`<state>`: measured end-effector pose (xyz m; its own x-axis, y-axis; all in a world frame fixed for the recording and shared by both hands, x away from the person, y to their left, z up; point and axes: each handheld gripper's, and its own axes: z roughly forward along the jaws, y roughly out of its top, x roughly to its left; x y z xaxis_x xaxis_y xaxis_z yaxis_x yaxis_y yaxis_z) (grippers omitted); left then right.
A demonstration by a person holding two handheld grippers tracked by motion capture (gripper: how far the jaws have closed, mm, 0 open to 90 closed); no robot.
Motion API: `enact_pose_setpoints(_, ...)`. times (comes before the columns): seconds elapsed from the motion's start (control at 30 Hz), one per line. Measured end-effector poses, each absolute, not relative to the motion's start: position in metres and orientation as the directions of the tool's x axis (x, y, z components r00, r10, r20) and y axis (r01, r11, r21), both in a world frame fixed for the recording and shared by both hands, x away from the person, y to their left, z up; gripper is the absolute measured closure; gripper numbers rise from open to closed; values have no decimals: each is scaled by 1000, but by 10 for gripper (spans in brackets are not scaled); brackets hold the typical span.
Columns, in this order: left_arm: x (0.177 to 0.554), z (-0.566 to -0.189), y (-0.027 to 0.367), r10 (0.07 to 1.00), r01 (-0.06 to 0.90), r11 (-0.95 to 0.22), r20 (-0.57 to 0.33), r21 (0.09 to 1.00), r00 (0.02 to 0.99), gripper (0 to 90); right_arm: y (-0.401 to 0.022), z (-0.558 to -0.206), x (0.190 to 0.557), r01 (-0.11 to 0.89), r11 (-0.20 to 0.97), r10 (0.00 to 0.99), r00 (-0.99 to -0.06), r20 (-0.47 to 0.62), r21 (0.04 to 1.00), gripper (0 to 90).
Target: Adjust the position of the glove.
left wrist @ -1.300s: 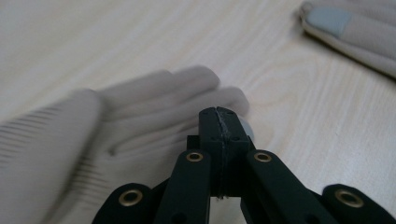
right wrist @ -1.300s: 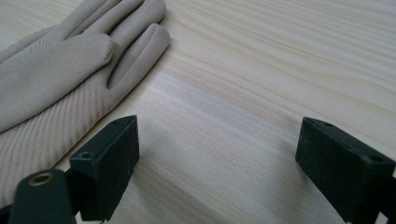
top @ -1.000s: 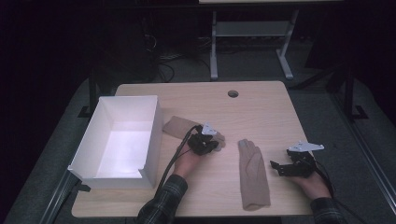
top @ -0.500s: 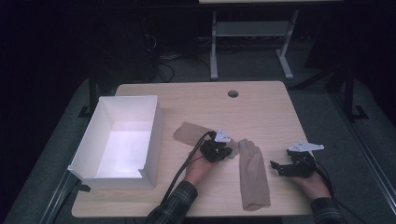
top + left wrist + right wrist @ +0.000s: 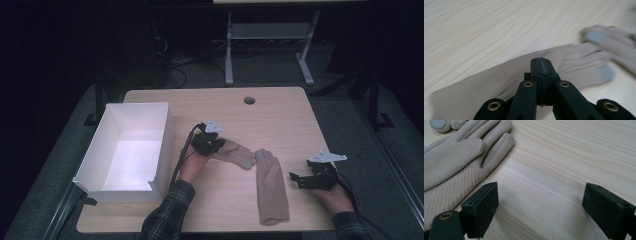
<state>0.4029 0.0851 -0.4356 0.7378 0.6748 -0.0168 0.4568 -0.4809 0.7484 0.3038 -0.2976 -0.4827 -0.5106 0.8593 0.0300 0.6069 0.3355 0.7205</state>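
dark room, pale wood table (image 5: 280,115); left tool (image 5: 541,62) clenched on glove (image 5: 499,77); right tool (image 5: 540,207) released.

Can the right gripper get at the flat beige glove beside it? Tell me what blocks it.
Probably yes. The right gripper rests with jaws open just beside the flat beige glove, bare table between them. The left gripper, shut on the other glove, stays clear of that path.

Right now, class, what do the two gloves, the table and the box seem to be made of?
Held glove: soft beige knit or fleece, matte, with grey fingertip patches.
Flat glove: likely the same fabric, with a ribbed cuff and a suede-like nap.
Table: pale wood-grain top, probably laminate, with fine printed-looking streaks.
Box: white, thin stiff walls, plastic or card; cannot tell which.
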Motion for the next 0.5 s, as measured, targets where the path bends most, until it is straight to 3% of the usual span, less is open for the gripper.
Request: enact_pose_setpoints(0.5, 425, -457, 106, 766, 564, -497, 28, 659, 642, 897, -298, -483, 304, 607, 335, 859, -510, 30, 720, 131)
